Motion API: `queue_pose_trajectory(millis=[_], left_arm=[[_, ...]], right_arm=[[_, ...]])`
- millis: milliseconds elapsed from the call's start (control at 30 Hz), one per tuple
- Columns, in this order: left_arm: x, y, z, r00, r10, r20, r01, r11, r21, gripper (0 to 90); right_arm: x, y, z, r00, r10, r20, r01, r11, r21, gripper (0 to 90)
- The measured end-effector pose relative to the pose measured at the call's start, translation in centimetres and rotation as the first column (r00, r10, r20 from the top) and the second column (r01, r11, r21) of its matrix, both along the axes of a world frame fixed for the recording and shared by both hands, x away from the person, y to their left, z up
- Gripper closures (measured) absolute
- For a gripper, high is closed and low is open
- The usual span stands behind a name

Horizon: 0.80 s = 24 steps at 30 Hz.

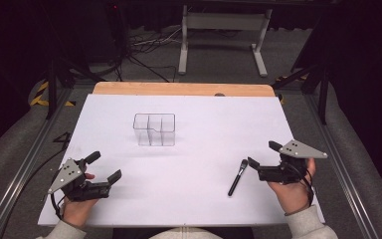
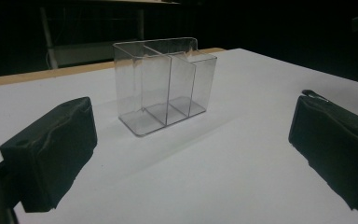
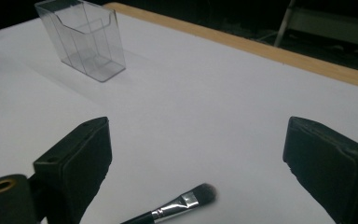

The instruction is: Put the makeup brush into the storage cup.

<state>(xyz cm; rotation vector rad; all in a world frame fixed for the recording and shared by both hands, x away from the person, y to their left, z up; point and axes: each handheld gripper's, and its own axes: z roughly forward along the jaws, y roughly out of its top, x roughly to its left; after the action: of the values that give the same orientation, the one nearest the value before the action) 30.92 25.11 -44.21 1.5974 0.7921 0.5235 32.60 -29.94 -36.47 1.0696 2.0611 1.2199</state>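
Note:
A clear plastic organizer (image 1: 154, 129) with several upright compartments stands empty on the white table, a little left of the middle. A black-handled makeup brush (image 1: 238, 177) lies flat at the right, bristles pointing away from me. My right gripper (image 1: 261, 155) is open just right of the brush, its jaws wide apart with nothing between them. In the right gripper view the brush (image 3: 177, 207) lies low between the jaws and the organizer (image 3: 81, 39) stands far off. My left gripper (image 1: 104, 167) is open and empty at the near left, facing the organizer (image 2: 165, 84).
The white sheet (image 1: 199, 124) covers most of the table, with a wooden strip (image 1: 179, 89) bare along the far edge. Beyond it stand a white frame (image 1: 224, 35) and cables on a dark floor. Grey rails (image 1: 25, 164) run along both sides.

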Motion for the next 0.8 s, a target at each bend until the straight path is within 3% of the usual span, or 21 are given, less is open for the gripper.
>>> queue_pose_trajectory(millis=[67,133,200,300,333,500,600,800], left_arm=[[0.0,0.0,0.0,1.0000,-0.003,-0.002,0.003,1.0000,0.000,1.8],[0.0,0.0,0.0,1.0000,-0.003,-0.002,0.003,1.0000,0.000,1.9],[0.0,0.0,0.0,1.0000,-0.005,-0.004,0.005,1.0000,0.002,1.9],[-0.1,0.0,0.0,1.0000,-0.006,-0.005,0.006,1.0000,-0.001,1.9],[-0.1,0.0,0.0,1.0000,-0.007,-0.005,0.007,1.0000,-0.001,1.9],[0.0,0.1,0.1,0.9999,-0.008,-0.010,0.008,1.0000,0.003,2.0],[0.0,0.0,0.0,0.9998,-0.013,-0.012,0.013,0.9999,0.000,2.0],[-0.1,-0.1,0.1,0.9999,-0.013,-0.010,0.013,0.9999,0.000,2.0]], right_arm=[[0.5,0.4,0.4,0.9973,-0.034,-0.065,0.032,0.999,-0.027,8.3],[0.6,0.5,0.5,0.9958,-0.043,-0.081,0.040,0.999,-0.034,8.2],[1.1,0.9,0.9,0.9854,-0.087,-0.147,0.079,0.995,-0.062,5.8],[1.6,1.1,1.1,0.9740,-0.110,-0.199,0.096,0.992,-0.077,3.4],[1.6,1.1,1.1,0.9740,-0.110,-0.199,0.096,0.992,-0.077,3.4],[2.4,1.3,1.6,0.9491,-0.149,-0.278,0.125,0.987,-0.101,0.5],[2.5,1.6,2.0,0.9453,-0.148,-0.291,0.119,0.986,-0.114,0.1],[2.8,2.3,2.3,0.9246,-0.173,-0.340,0.126,0.980,-0.155,1.0]])
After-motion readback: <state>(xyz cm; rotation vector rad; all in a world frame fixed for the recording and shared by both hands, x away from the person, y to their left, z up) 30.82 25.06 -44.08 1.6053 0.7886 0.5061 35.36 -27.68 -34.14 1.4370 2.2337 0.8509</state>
